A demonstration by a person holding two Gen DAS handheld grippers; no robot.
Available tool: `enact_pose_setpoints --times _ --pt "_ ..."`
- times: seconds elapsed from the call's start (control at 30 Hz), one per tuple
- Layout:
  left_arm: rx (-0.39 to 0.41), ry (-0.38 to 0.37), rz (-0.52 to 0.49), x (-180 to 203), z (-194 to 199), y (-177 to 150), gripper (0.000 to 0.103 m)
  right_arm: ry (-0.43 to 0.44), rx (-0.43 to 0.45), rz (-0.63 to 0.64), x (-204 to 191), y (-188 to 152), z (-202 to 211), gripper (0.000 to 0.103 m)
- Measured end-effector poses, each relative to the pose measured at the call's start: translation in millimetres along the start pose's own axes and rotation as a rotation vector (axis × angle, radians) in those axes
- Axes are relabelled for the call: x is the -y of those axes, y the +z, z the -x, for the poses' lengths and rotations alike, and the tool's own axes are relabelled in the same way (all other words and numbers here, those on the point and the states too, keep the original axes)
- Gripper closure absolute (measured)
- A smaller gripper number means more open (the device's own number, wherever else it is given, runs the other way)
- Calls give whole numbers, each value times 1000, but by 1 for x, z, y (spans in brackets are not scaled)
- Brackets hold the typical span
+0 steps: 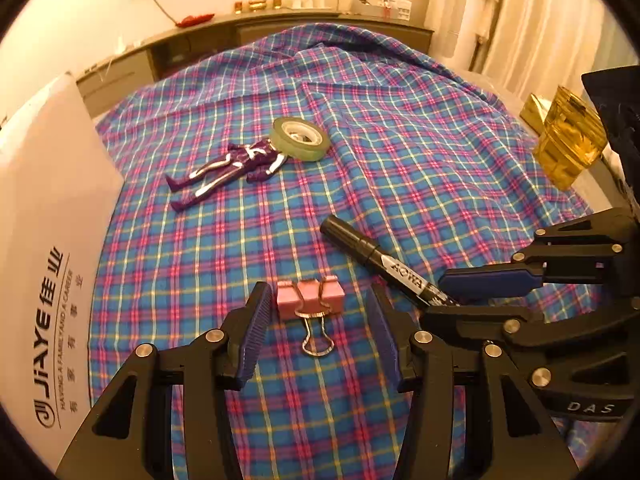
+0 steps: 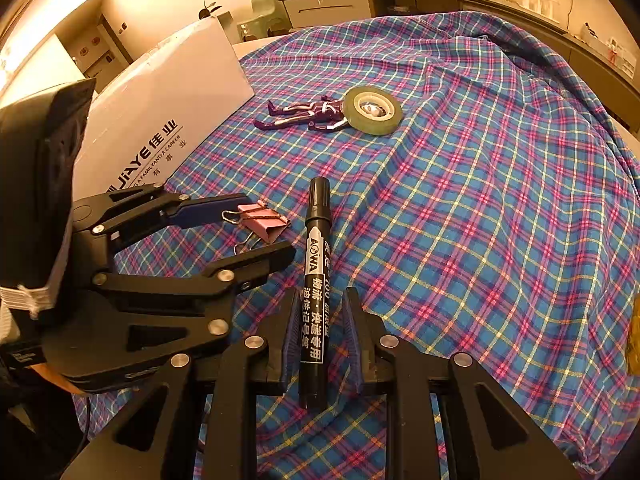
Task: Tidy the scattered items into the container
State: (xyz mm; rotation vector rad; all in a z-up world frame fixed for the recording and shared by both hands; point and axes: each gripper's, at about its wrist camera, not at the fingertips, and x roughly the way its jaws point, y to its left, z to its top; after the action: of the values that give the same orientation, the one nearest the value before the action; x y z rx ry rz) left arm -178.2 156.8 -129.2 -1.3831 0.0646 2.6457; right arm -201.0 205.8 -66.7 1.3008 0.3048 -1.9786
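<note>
A pink binder clip (image 1: 311,299) lies on the plaid cloth between the open fingers of my left gripper (image 1: 316,312), which straddles it without closing; it also shows in the right wrist view (image 2: 264,222). A black marker (image 2: 315,288) lies between the fingers of my right gripper (image 2: 320,312), which are close around its barrel but look slightly apart from it. The marker also shows in the left wrist view (image 1: 384,266). A purple toy figure (image 1: 228,168) and a roll of tape (image 1: 300,138) lie farther back. The white box (image 1: 44,240) stands at the left.
The plaid cloth (image 1: 400,160) covers the table with wrinkles at the far side. An amber plastic container (image 1: 568,140) stands at the right edge. A counter with small items (image 1: 280,12) runs along the back wall. Curtains hang at the far right.
</note>
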Motion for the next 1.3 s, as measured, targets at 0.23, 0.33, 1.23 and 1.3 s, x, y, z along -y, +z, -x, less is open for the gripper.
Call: enact_pose_setpoints --times 0.23,0.33,1.23,1.3 --pt "-25 -21 78 -17 2 0 69 -22 -14 1 -3 1 -3 88" --pt "-27 -28 114 -22 10 -3 69 -14 -3 -7 -6 0 3 88" --pt "5 -71 188 -10 121 -72 69 100 100 -203 -20 -17 51 88" --pt "10 -71 195 -12 130 -78 69 111 109 -207 -28 -23 53 88"
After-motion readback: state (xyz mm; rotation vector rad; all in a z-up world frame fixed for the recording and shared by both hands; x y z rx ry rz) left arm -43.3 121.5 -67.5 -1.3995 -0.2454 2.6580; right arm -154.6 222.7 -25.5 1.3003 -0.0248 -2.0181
